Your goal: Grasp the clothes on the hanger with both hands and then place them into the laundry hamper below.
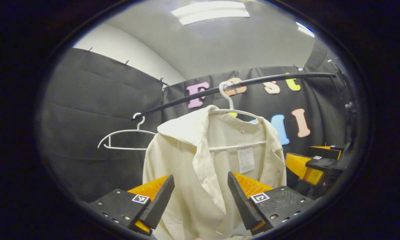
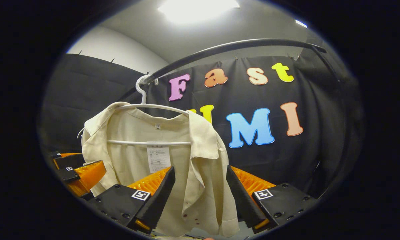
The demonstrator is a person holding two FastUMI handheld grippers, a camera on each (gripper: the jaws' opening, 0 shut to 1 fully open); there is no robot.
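— Where is the shirt (image 1: 203, 166)?
— On a white hanger (image 1: 231, 108) hooked over the black rail (image 1: 253, 81). A bare hanger (image 1: 126, 138) hangs on the rail beside it.
— And the grippers?
— The left gripper (image 1: 200, 196) is spread wide before the shirt's front. The right gripper (image 2: 198, 196) is also spread wide, at the shirt's other edge, gripping nothing.

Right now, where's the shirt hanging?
The cream shirt hangs on a white hanger from the black rail, right of an empty hanger in the left gripper view.
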